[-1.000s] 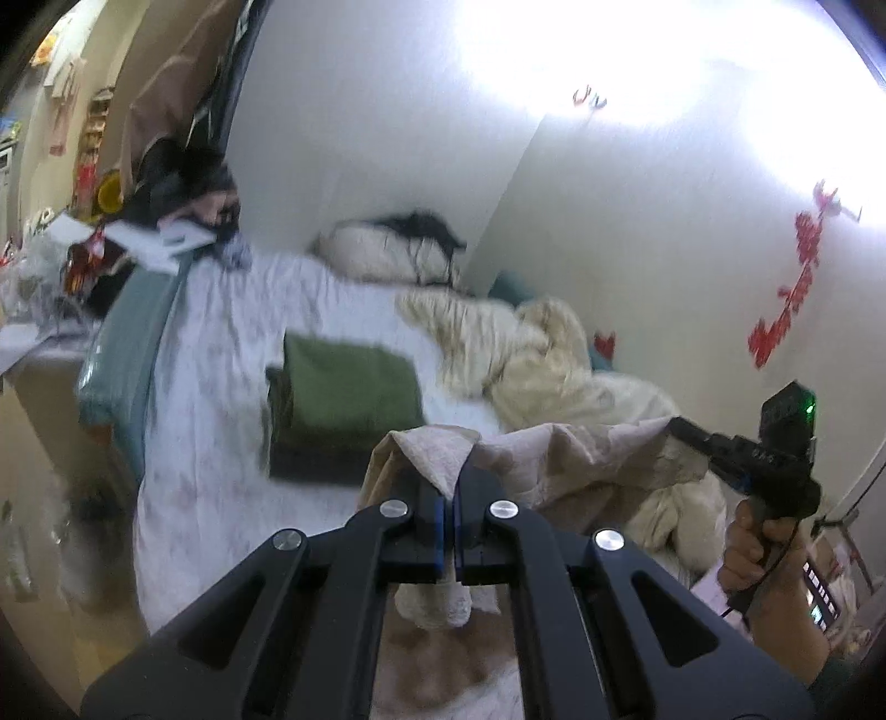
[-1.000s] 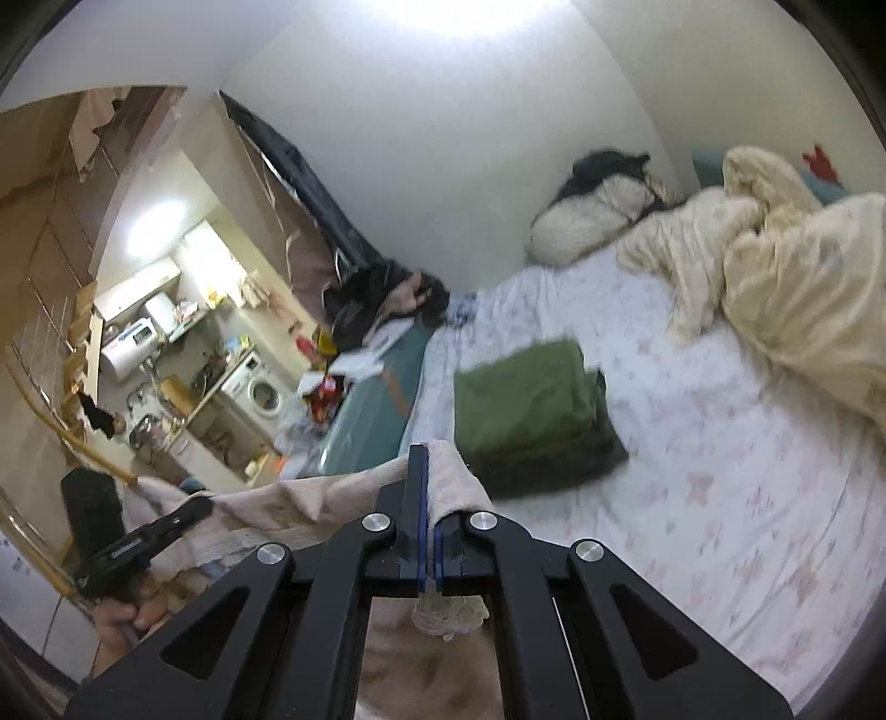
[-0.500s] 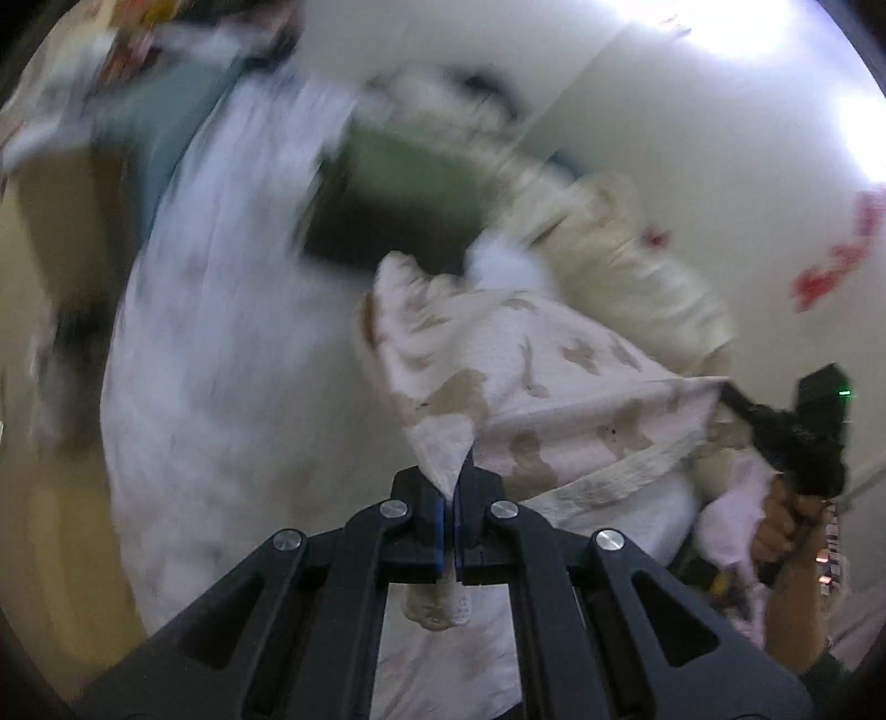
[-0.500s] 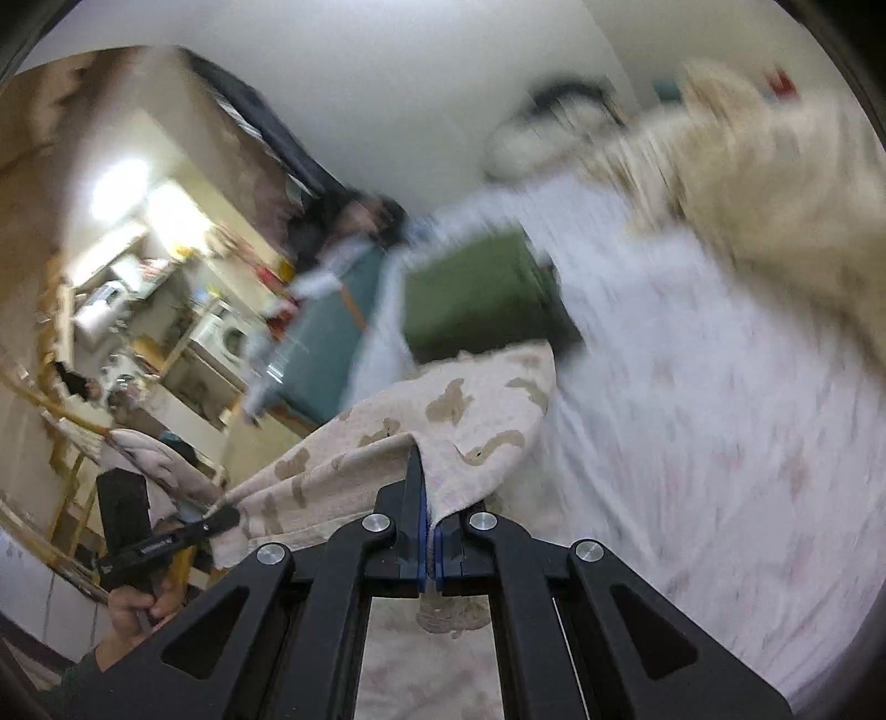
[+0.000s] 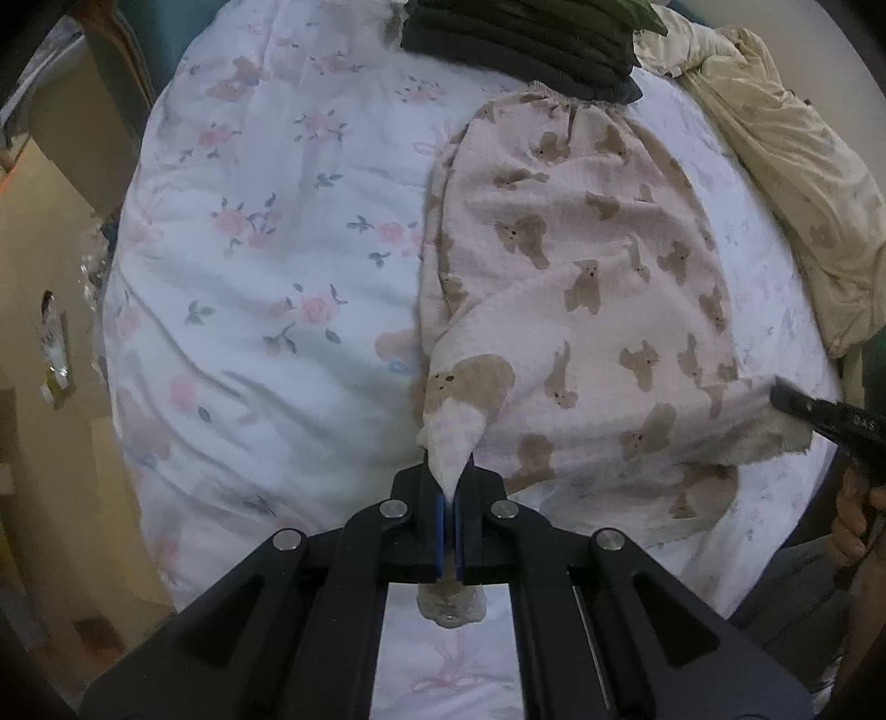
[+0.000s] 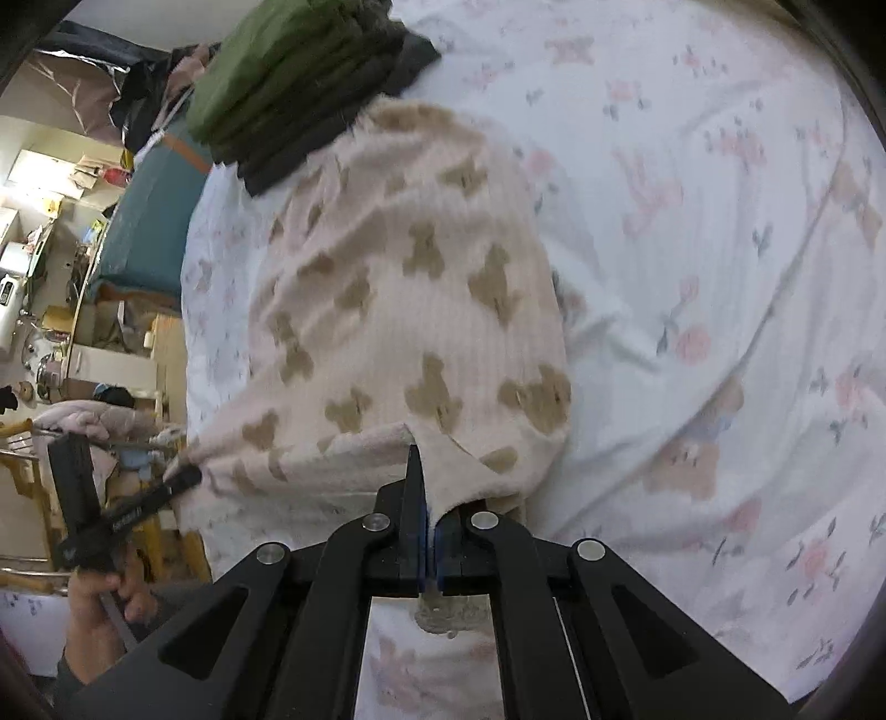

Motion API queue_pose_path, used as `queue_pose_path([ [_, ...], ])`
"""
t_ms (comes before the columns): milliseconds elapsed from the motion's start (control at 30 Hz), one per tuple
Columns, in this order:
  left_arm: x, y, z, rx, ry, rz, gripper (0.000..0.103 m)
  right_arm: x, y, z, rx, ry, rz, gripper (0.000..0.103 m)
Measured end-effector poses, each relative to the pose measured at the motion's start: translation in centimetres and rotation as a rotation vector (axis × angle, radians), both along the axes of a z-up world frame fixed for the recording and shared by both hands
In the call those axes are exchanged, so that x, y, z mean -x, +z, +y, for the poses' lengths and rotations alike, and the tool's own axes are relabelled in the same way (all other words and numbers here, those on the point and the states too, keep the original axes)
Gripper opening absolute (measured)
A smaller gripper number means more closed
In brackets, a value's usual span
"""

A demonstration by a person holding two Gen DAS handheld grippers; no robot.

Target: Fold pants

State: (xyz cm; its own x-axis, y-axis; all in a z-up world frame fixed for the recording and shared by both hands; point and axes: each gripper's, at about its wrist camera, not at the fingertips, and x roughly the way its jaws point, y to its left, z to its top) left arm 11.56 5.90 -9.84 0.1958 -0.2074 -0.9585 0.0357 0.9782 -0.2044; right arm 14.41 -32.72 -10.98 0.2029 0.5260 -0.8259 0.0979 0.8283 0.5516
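Pale pink pants with a brown bear print [image 5: 598,288] lie spread on the floral bed sheet [image 5: 266,232], their far end against a stack of folded clothes. My left gripper [image 5: 449,487] is shut on one near corner of the pants. My right gripper [image 6: 429,509] is shut on the other near corner of the pants [image 6: 398,310]. The right gripper also shows at the right edge of the left wrist view [image 5: 786,401], and the left gripper at the left of the right wrist view [image 6: 191,476].
A stack of folded green and dark clothes [image 5: 526,39] [image 6: 299,83] sits just beyond the pants. A crumpled cream blanket [image 5: 786,155] lies at the right. The bed's edge and cluttered furniture [image 6: 83,310] are at the left.
Both grippers swung the pants forward and down from held in the air. The pants now lie spread flat on the bed, with both corners still gripped.
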Motion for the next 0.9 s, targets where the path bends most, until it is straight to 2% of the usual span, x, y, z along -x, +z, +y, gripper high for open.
queue_pose_path([
  [100, -0.4, -0.6, 0.2, -0.028, 0.019, 0.025, 0.002, 1.0, -0.3, -0.1, 0.048, 0.011, 0.025, 0.015],
  [200, -0.6, -0.9, 0.6, -0.068, 0.031, 0.032, 0.002, 3.3, -1.0, -0.6, 0.039, 0.001, 0.07, 0.016],
  [267, -0.7, -1.2, 0.7, -0.064, 0.039, 0.046, 0.002, 4.6, -1.1, -0.9, 0.044, -0.015, 0.083, 0.021],
  [300, -0.6, -1.3, 0.7, -0.065, 0.038, 0.049, 0.002, 5.1, -1.1, -1.1, 0.041, -0.026, 0.086, 0.029],
  [333, -0.6, -1.3, 0.6, -0.068, 0.037, 0.048, 0.002, 5.7, -1.2, -1.3, 0.037, -0.041, 0.087, 0.042],
  [400, -0.6, -1.2, 0.5, -0.068, 0.033, 0.044, 0.002, 6.5, -1.3, -1.4, 0.02, -0.069, 0.082, 0.061],
  [467, -0.6, -1.0, 0.3, -0.067, 0.034, 0.038, 0.002, 7.0, -1.4, -1.2, 0.013, -0.074, 0.074, 0.062],
  [533, -0.7, -0.9, 0.4, -0.064, 0.036, 0.039, 0.002, 7.0, -1.4, -0.3, 0.069, -0.036, 0.039, 0.052],
  [667, -0.7, -1.0, 0.5, -0.064, 0.042, 0.045, 0.002, 6.5, -1.7, 0.4, 0.153, 0.001, 0.012, 0.044],
  [700, -0.7, -1.0, 0.5, -0.063, 0.043, 0.045, 0.002, 6.4, -2.0, 0.7, 0.141, 0.019, 0.025, 0.026],
  [733, -0.7, -1.0, 0.5, -0.062, 0.042, 0.045, 0.002, 6.6, -2.2, 1.0, 0.129, 0.043, 0.038, 0.004],
  [800, -0.6, -0.8, 0.6, -0.058, 0.04, 0.038, 0.002, 7.1, -2.0, 1.3, 0.099, 0.059, 0.046, 0.003],
  [900, -0.5, -0.1, 0.7, -0.056, 0.041, 0.015, 0.002, 8.4, -0.2, 0.8, -0.016, 0.034, 0.026, 0.003],
])
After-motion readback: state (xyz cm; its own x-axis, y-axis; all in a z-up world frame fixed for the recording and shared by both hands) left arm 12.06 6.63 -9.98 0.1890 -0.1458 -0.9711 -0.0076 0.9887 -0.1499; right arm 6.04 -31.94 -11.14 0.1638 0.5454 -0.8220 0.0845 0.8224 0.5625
